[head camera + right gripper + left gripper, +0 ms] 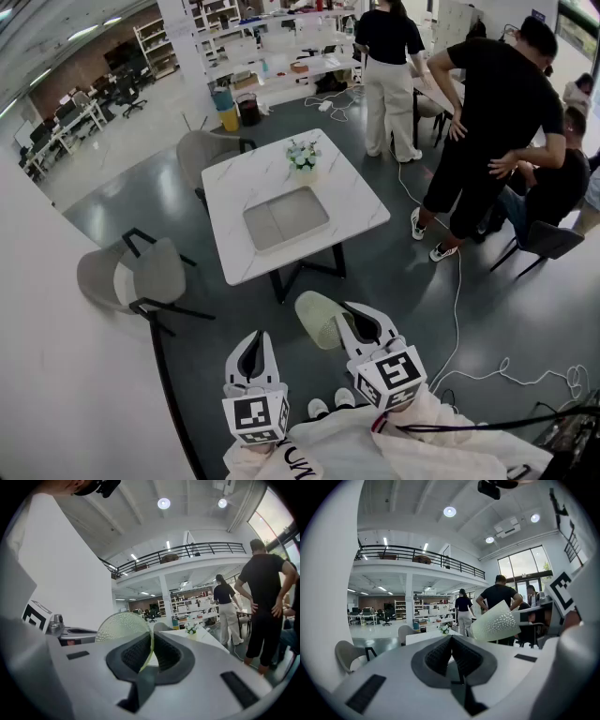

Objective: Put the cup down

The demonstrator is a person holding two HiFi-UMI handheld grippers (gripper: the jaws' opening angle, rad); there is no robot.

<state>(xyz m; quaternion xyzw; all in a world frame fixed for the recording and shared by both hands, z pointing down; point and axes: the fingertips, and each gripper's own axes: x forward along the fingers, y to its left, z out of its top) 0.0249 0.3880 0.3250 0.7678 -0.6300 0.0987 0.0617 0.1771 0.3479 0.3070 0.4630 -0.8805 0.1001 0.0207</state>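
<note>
Cup (319, 319) — one, pale and dimpled, held in the air well short of the surface (281, 178). The right tool (364, 326) pinches its thin wall, likely to keep it steady for setting down. Left tool (251, 359) — jaws pressed together, empty, apparently idle. Tools: two. Tray (286, 218) on the surface: one.
</note>
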